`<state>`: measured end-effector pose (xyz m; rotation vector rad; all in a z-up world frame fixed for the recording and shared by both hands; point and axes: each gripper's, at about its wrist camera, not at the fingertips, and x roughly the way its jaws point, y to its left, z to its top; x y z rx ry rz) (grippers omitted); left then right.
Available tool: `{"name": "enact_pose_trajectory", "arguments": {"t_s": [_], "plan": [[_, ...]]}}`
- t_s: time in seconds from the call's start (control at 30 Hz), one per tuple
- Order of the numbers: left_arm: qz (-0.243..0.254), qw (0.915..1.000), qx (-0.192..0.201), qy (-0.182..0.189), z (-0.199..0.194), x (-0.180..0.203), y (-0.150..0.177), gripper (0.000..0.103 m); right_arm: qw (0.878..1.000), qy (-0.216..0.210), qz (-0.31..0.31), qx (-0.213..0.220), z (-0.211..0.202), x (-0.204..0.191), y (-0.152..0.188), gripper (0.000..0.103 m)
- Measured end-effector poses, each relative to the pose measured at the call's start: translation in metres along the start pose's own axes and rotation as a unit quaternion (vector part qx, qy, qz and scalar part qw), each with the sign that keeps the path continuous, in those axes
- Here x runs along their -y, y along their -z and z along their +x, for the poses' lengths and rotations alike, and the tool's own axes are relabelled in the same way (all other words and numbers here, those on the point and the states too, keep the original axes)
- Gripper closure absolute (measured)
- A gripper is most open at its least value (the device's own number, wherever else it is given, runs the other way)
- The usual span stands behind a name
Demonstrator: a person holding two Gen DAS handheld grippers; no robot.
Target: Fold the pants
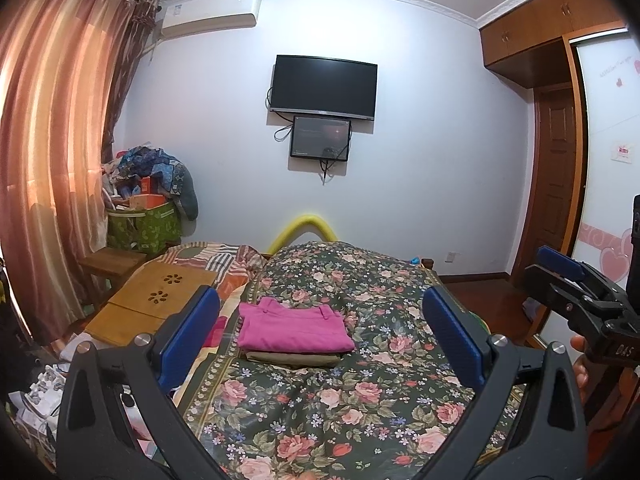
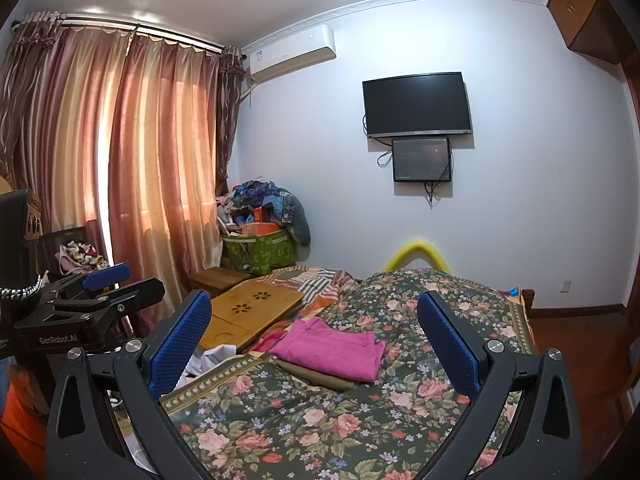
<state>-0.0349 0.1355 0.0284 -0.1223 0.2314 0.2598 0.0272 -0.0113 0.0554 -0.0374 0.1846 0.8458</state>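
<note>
Pink pants (image 1: 294, 330) are lying folded atop an olive garment (image 1: 292, 359) on the bed (image 1: 360, 412), at 12 o'clock from your claws. Left claw (image 1: 320, 336) and right claw (image 2: 314, 344) are both gaping wide, gripping nothing; folding is looking finished.

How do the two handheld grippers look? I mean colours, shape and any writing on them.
Both grippers have black plastic frames with triangular cut-outs, silver screw heads, and two flat fingers padded in textured blue rubber. The left gripper carries white lettering "GenRobot.AI" on its side, seen from the right wrist view. The right gripper shows "DAS" on its body. A coiled cable hangs by the left one.
</note>
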Motion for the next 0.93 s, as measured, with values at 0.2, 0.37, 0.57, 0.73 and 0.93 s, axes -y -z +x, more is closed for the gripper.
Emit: {"name": "enact_pose_trajectory", "arguments": {"t_s": [0.2, 0.37, 0.57, 0.73, 0.93], "plan": [[-0.005, 1.0, -0.003, 0.005, 0.001, -0.0025, 0.0016, 0.0, 1.0, 0.001, 0.001, 0.0, 0.0006, 0.0009, 0.0004, 0.001], [-0.007, 0.9999, -0.006, 0.007, 0.0028, -0.0022, 0.0029, 0.0, 1.0, 0.002, 0.001, 0.0, 0.0008, 0.0006, 0.0004, 0.0], [-0.007, 0.9999, -0.01, 0.008, 0.0039, -0.0023, 0.0043, 0.0, 1.0, 0.001, 0.002, -0.001, 0.002, 0.0019, 0.0017, 0.0], [-0.006, 0.9999, -0.009, 0.004, 0.0046, -0.0013, 0.005, 0.0, 1.0, 0.003, 0.003, -0.003, 0.0027, 0.0033, 0.0041, 0.0], [-0.005, 0.9999, -0.014, 0.006, 0.0066, -0.0015, 0.0066, 0.0, 1.0, 0.002, 0.006, -0.007, 0.0038, 0.0037, 0.0064, 0.0]]}}
